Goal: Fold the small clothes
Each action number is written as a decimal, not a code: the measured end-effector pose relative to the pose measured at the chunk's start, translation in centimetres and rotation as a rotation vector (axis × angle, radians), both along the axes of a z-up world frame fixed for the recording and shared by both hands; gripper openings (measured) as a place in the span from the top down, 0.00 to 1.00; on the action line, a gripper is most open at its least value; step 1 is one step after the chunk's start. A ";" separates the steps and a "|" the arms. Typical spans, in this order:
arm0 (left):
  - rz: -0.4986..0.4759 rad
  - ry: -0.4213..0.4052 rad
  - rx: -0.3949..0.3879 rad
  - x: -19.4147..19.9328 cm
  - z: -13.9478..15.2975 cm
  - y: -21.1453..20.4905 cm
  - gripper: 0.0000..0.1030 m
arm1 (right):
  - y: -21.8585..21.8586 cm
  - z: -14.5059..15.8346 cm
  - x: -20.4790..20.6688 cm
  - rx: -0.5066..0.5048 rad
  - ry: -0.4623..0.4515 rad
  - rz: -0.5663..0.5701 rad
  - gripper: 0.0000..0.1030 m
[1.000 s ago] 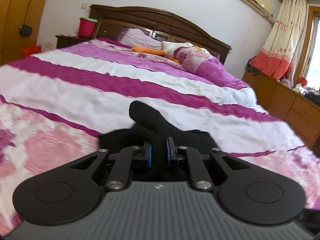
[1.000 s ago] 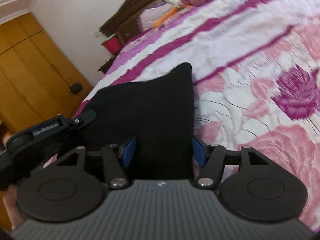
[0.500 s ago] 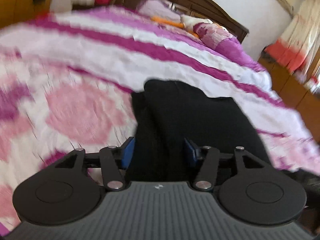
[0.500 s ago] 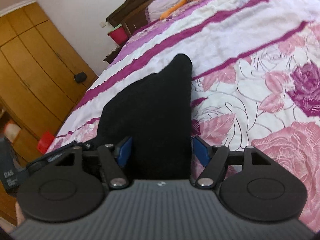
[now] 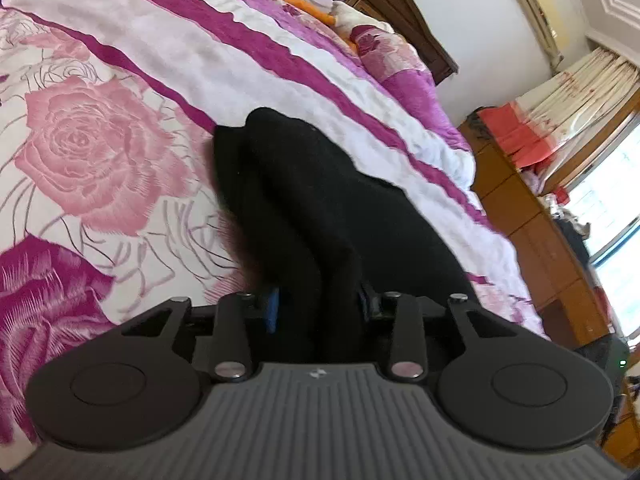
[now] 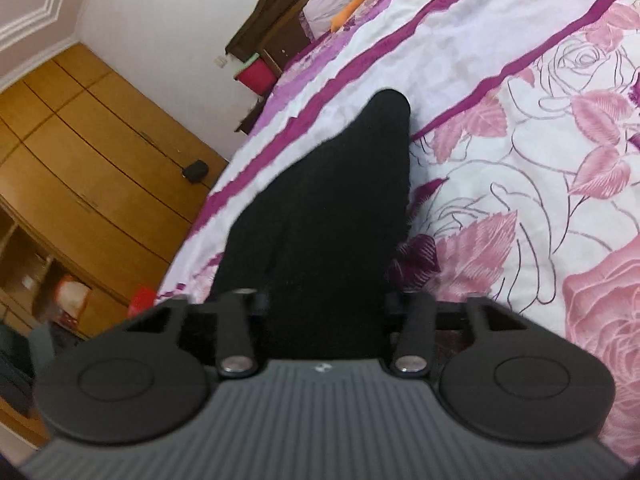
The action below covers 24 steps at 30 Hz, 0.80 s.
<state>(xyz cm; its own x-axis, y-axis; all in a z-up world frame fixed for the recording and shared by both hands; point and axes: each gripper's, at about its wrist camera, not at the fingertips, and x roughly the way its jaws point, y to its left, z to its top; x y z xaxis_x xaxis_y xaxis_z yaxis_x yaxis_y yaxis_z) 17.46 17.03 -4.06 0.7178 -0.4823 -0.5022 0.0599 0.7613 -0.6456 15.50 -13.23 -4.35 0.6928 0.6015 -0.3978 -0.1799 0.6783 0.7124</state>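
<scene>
both tongs (image 5: pixel 318 312) (image 6: pixel 326 306) part-open, straddling black garment (image 5: pixel 320 200).

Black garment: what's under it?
The black garment lies over the floral bedspread. Whatever is directly beneath is covered. Both grippers straddle its near edge.

Both cameras sit low and close over the bed (image 5: pixel 132 64), each looking forward past its own gripper. The left wrist view faces toward the headboard (image 5: pixel 404 12) and the curtained window (image 5: pixel 576 92). The right wrist view, tilted, faces the headboard and the wooden wardrobe (image 6: pixel 88 160). Both show the same black garment (image 5: pixel 320 208) and the rose-print bedspread (image 6: pixel 540 152).
</scene>
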 end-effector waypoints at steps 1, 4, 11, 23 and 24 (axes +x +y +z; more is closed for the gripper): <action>-0.009 -0.002 -0.007 -0.3 0.4 -0.2 0.63 | -0.2 0.5 -0.2 -0.004 0.001 0.005 0.64; -0.037 0.000 -0.031 -1.2 1.6 -1.5 0.64 | -1.1 2.1 -1.2 -0.012 0.002 0.011 0.65; -0.135 0.015 -0.055 -5.1 3.8 -6.3 0.64 | -6.1 6.0 -5.7 -0.081 0.007 0.015 0.66; -0.163 0.031 0.313 -11.8 2.2 -11.9 0.58 | -9.6 1.0 -11.3 -0.187 0.094 -0.016 0.49; -0.157 0.030 0.325 -11.6 2.0 -11.9 0.54 | -9.7 0.4 -11.3 -0.183 0.089 -0.020 0.48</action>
